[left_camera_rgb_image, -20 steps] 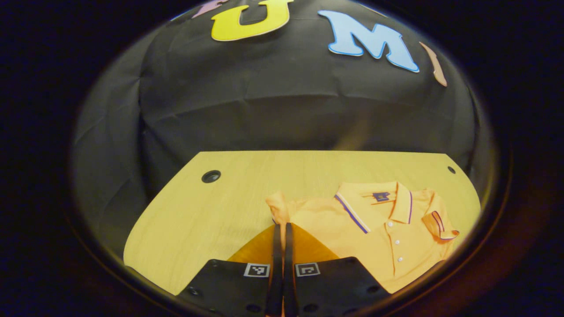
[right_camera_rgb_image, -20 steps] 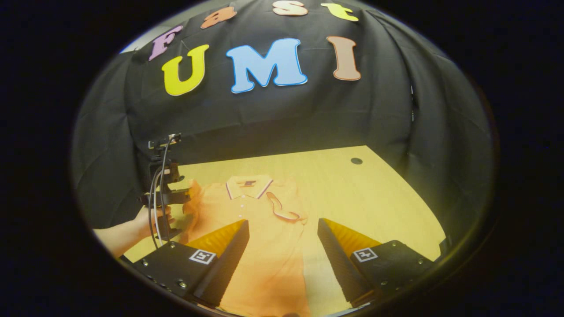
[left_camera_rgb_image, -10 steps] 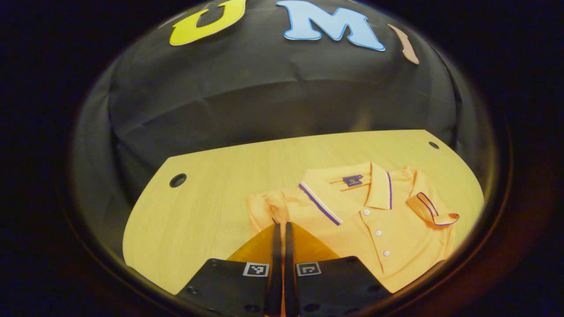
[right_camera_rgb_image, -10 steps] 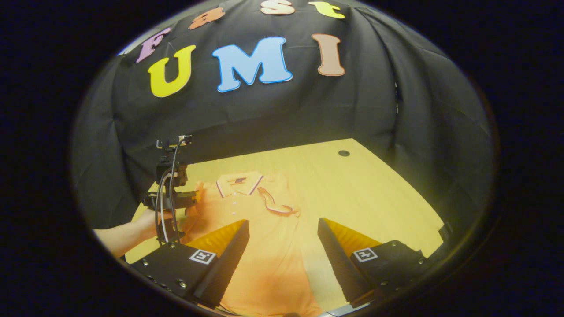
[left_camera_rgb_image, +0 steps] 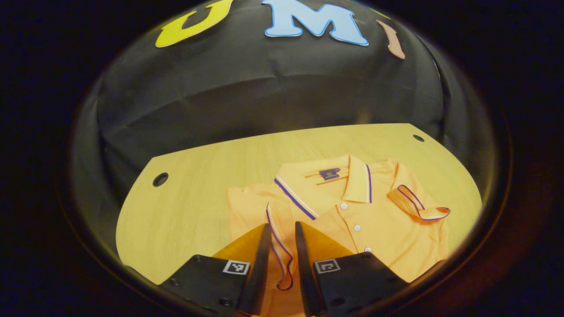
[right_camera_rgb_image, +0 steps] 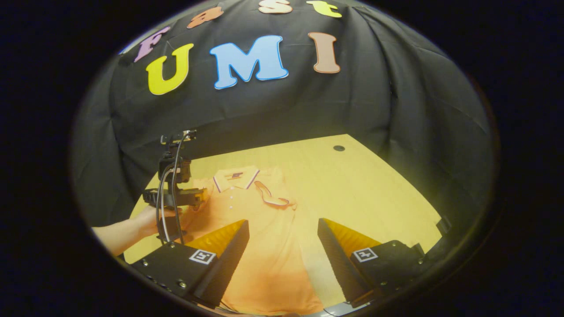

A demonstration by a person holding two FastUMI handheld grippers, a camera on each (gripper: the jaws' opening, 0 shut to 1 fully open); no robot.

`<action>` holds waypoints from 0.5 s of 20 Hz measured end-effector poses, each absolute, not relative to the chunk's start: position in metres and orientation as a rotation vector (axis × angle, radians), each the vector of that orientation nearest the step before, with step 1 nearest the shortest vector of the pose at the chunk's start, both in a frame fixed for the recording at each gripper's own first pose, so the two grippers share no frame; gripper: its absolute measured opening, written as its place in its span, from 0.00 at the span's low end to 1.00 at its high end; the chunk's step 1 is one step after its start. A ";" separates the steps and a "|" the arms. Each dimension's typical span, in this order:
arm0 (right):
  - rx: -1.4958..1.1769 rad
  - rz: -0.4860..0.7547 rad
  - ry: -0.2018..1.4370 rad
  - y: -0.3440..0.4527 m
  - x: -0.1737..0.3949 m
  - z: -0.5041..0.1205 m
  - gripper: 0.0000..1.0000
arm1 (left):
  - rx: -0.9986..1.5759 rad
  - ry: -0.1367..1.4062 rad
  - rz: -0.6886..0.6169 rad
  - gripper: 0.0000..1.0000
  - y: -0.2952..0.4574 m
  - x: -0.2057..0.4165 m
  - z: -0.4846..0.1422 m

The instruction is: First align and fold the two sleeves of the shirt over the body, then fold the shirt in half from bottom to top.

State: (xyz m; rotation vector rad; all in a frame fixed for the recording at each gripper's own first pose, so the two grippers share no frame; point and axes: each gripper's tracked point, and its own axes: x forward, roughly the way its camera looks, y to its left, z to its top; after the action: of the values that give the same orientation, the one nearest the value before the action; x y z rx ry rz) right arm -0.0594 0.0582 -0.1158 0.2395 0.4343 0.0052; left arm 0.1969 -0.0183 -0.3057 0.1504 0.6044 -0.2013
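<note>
Shirt (left_camera_rgb_image: 352,220) lies face-up on the table (left_camera_rgb_image: 198,185), both sleeves laid over the body. Left gripper (left_camera_rgb_image: 280,237) sits parted above the left sleeve (left_camera_rgb_image: 280,246), apparently to drop it aligned. Right gripper (right_camera_rgb_image: 282,246) hovers wide open over the hem, likely readied for the bottom fold

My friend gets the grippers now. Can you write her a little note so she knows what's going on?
Left gripper: open, its sleeve lying between the fingers, on the shirt.
Right gripper: open, empty, above the shirt's lower half.
Shirt: flat on the table, collar far side. Other sleeve already folded onto the chest.
Done: both sleeves folded in.
Left: fold the bottom up to the top.
</note>
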 end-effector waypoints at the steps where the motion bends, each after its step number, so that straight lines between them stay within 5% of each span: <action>1: 0.234 0.012 0.435 0.056 -0.060 -0.118 0.97 | 0.145 0.604 -0.204 0.58 -0.018 0.191 -0.303; 4: 0.214 0.037 0.438 0.054 -0.064 -0.125 0.97 | 0.126 0.600 -0.208 0.82 -0.019 0.169 -0.297; 10: 0.167 0.080 0.461 0.053 -0.075 -0.152 0.97 | 0.106 0.593 -0.192 0.93 -0.011 0.116 -0.286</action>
State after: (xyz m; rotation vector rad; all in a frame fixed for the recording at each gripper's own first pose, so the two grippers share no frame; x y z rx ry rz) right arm -0.0754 0.0532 -0.1523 0.1669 0.4612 0.0800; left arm 0.1160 -0.0111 -0.2858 0.1065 0.5926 -0.1921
